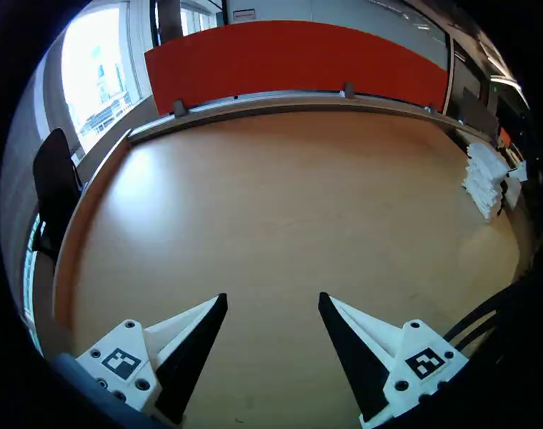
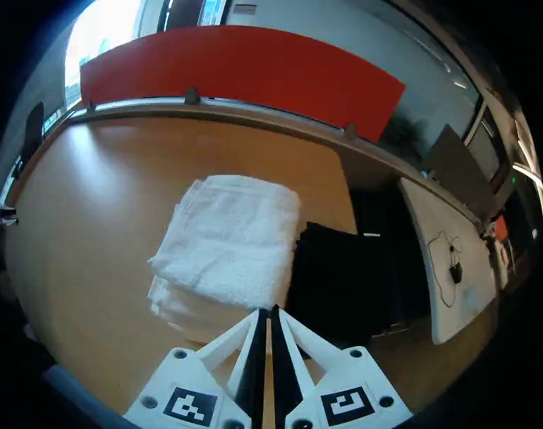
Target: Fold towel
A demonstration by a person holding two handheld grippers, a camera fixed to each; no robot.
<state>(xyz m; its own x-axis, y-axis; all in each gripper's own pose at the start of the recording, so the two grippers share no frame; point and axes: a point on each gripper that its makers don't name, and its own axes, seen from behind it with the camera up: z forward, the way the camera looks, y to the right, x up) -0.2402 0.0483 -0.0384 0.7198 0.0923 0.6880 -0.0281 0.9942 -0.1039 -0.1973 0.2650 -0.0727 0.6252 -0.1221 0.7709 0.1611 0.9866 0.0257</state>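
Observation:
A stack of folded white towels (image 2: 228,243) lies on the wooden table (image 2: 93,214), close to its right edge. My right gripper (image 2: 268,314) is shut, with only a thin slit between the fingers; its tips sit at the near edge of the stack and I see nothing held between them. In the left gripper view, my left gripper (image 1: 271,304) stands wide open over the bare wooden table (image 1: 286,214) with nothing between its fingers. The same white towel stack (image 1: 486,179) appears far off at the table's right side.
A red divider panel (image 1: 293,61) runs along the table's far edge. A dark chair (image 1: 53,182) stands at the left, by a bright window. Right of the towels, a black object (image 2: 343,279) sits past the table edge, and a second desk (image 2: 450,250) carries cables.

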